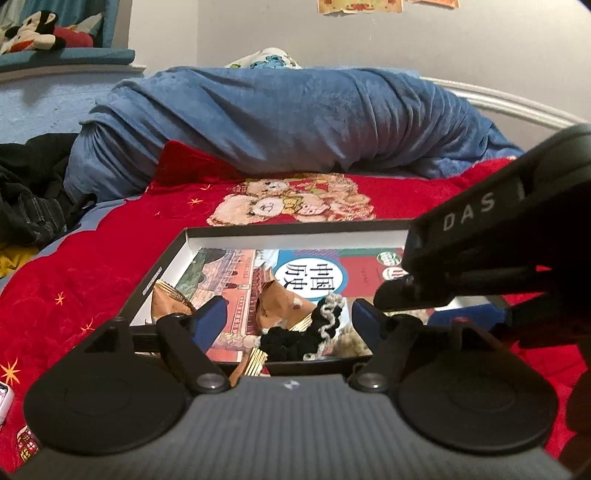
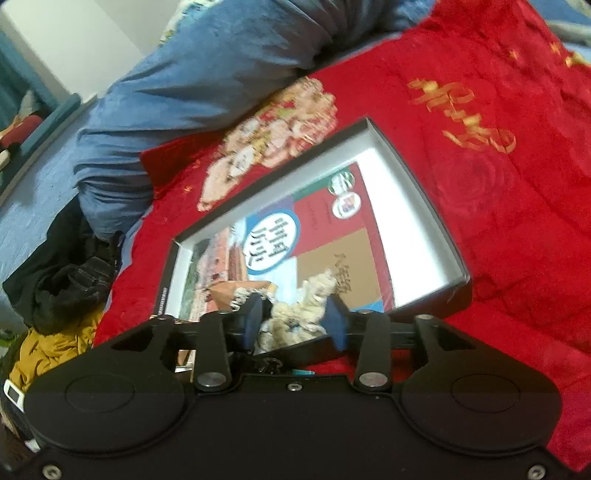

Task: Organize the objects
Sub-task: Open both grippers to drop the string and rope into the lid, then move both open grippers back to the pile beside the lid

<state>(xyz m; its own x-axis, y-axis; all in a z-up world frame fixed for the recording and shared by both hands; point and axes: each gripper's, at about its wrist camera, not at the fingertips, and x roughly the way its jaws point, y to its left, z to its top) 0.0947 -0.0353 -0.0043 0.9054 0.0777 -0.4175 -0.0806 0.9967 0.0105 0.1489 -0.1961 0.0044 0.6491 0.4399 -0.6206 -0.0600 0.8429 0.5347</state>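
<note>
A shallow black box point(image 1: 295, 225) point(image 2: 417, 177) with a white inside lies on the red blanket. A picture book point(image 1: 314, 273) point(image 2: 280, 236) lies flat in it, with brown snack packets point(image 1: 168, 299) point(image 2: 221, 291) on top. My left gripper point(image 1: 290, 325) is open wide over the box's near edge. A black and grey knitted piece point(image 1: 295, 336) lies between its blue pads, untouched. My right gripper point(image 2: 294, 319) is partly open. A cream fluffy piece point(image 2: 299, 310) point(image 1: 351, 338) sits between its pads, loose. The right gripper's black housing point(image 1: 498, 240) fills the right of the left wrist view.
A rolled blue blanket point(image 1: 277, 118) point(image 2: 207, 74) lies behind the box. Dark clothes point(image 1: 29, 192) point(image 2: 66, 273) and a yellow cloth point(image 2: 48, 354) are heaped at the left. A plush toy point(image 1: 33, 33) sits on a shelf. Bare red blanket point(image 2: 517, 206) lies right of the box.
</note>
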